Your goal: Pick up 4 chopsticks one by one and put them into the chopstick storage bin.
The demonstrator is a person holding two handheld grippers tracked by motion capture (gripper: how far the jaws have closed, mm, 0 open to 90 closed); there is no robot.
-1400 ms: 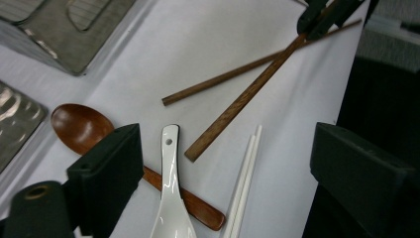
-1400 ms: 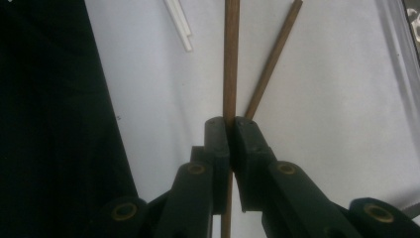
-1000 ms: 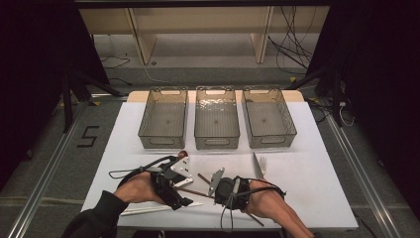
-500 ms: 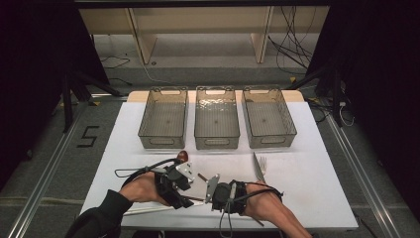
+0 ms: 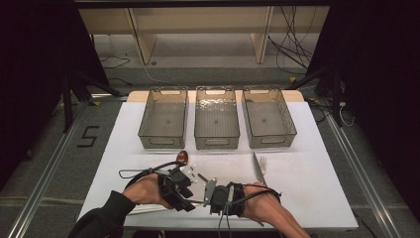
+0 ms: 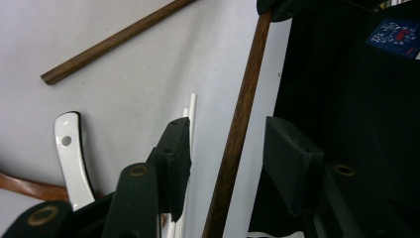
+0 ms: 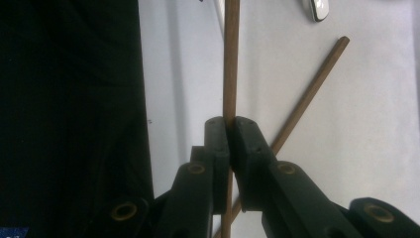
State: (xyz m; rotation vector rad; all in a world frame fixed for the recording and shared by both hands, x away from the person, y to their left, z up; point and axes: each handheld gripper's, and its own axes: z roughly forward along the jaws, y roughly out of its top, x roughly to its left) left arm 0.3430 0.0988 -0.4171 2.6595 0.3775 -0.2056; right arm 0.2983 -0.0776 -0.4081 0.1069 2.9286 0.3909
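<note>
A thin brown wooden stick (image 7: pixel 231 59) lies near the table's front edge, and my right gripper (image 7: pixel 229 124) is shut on it. The same stick (image 6: pixel 237 129) runs between the jaws of my left gripper (image 6: pixel 230 153). Those jaws have just been closing, and gaps still show on both sides of the stick. In the high view the left gripper (image 5: pixel 184 197) and the right gripper (image 5: pixel 207 198) face each other tip to tip at the front of the white table (image 5: pixel 317 178).
A second brown stick (image 7: pixel 309 94) lies slanted beside the held one, near a white handle (image 6: pixel 72 148) and white chopsticks (image 6: pixel 189 106). A wooden spoon (image 5: pixel 183 157), a knife (image 5: pixel 257 167) and a fork (image 5: pixel 263 161) lie mid-table. Three clear bins (image 5: pixel 164 141) (image 5: pixel 216 143) (image 5: pixel 270 141) stand behind.
The two hands have drawn slightly closer together at the table's front. The left gripper's jaws have narrowed around the stick.
</note>
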